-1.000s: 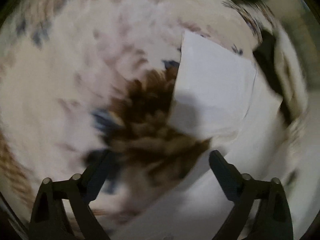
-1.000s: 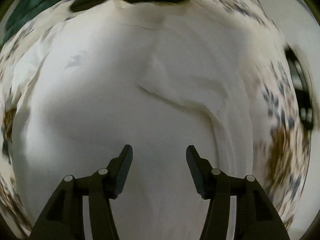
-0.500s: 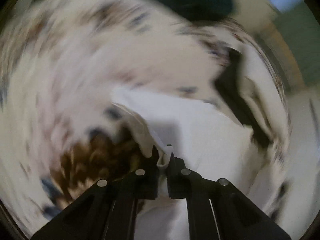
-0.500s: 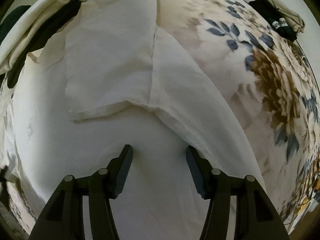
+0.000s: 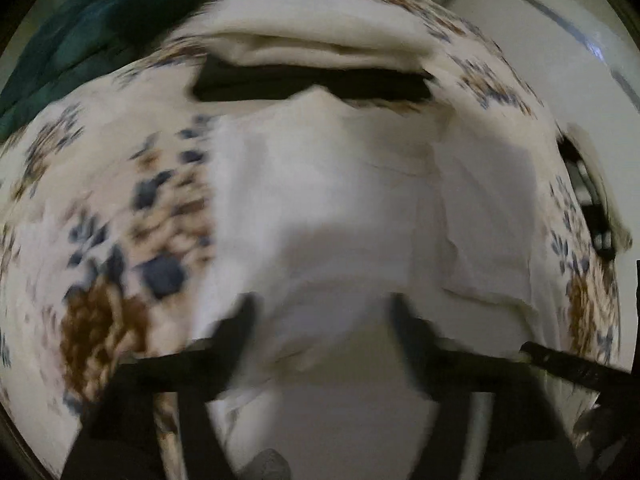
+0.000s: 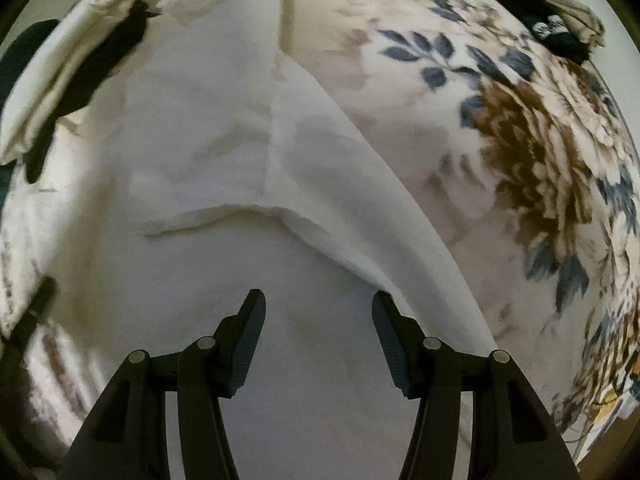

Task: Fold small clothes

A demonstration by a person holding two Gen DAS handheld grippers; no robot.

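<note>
From the left wrist we look down on a white garment (image 5: 332,200) spread over a floral bedspread (image 5: 120,220) printed with blue leaves and brown blooms. The picture is blurred. Our left gripper (image 5: 322,312) hangs over the near part of the garment with its jaws spread wide and nothing between them. The cloth lies in several layers, with a raised fold running down its right part. At the far edge of the bedspread a folded cream cloth (image 5: 320,46) rests on top of a black garment (image 5: 312,84), the black one touching the far tip of the white one. A dark green fabric (image 5: 80,40) lies at the far left corner. At the right edge we see another small dark item with a white pattern (image 5: 588,204), too blurred to name.

From the right wrist the same white garment (image 6: 240,160) fills the left and middle of the view, on the floral bedspread (image 6: 520,140). A folded-over flap with a rough hem crosses it just ahead of our right gripper (image 6: 318,316), whose jaws stand wide apart, empty, above the smooth near part of the cloth. A long straight edge of the garment runs diagonally toward the near right. At the far left lie the cream cloth (image 6: 48,92) and the black garment (image 6: 100,64); at the far right corner sits a dark item with white lettering (image 6: 548,28).
</note>
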